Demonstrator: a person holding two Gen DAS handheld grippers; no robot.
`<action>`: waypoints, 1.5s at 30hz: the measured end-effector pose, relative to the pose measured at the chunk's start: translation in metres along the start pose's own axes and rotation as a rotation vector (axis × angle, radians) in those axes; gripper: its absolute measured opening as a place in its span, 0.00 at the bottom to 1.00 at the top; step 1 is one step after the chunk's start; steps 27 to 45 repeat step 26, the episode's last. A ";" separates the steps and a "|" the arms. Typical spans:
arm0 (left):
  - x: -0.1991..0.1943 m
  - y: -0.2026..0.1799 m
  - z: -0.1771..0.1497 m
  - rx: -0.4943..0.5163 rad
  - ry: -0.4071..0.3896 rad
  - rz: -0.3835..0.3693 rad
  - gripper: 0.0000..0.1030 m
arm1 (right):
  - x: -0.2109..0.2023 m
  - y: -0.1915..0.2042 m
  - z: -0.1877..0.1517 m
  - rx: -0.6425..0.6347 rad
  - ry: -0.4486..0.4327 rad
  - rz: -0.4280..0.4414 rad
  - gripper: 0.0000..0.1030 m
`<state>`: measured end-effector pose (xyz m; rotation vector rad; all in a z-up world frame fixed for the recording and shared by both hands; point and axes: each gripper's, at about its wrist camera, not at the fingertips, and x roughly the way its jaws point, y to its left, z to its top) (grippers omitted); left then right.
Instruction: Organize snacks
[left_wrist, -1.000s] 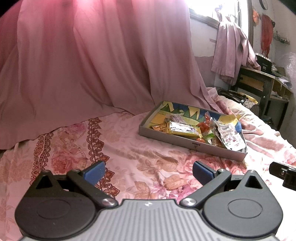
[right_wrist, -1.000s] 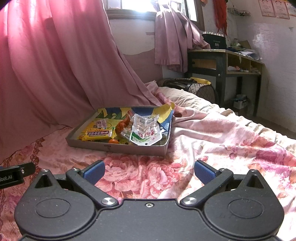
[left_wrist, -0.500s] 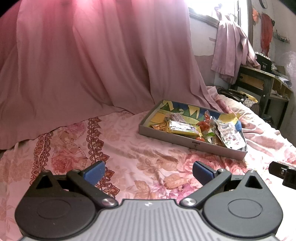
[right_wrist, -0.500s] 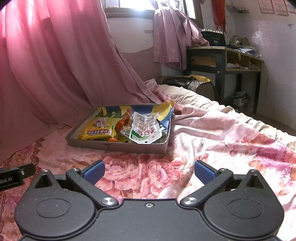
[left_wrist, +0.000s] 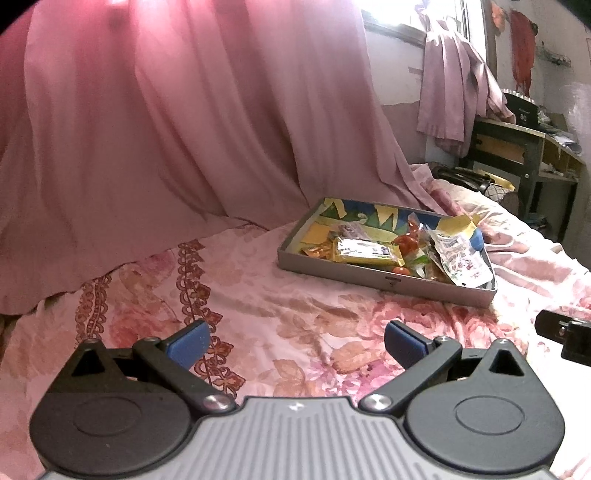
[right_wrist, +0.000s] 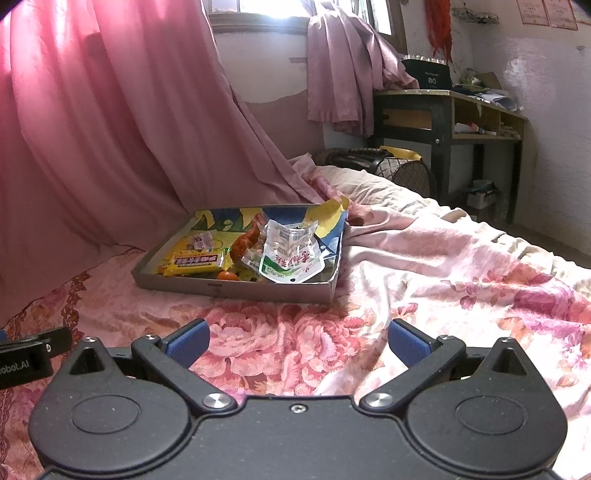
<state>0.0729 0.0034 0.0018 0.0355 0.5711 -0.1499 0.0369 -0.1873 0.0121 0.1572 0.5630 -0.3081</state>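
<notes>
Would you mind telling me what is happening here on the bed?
A person holds a two-finger claw in each hand over a floral bedspread. The left claw and right claw are both open and empty, short of a shallow box holding snack packets, among them a yellow bar and a white pouch. Nothing is being gripped.
</notes>
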 end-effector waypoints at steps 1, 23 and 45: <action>0.000 0.000 0.000 0.002 0.003 -0.001 1.00 | 0.000 0.000 0.000 0.002 0.002 -0.001 0.99; 0.005 0.003 0.001 0.005 0.025 0.001 1.00 | 0.002 0.001 0.001 0.006 0.024 0.001 0.99; 0.005 0.003 0.001 0.006 0.027 0.004 1.00 | 0.002 0.001 0.002 0.006 0.024 0.001 0.99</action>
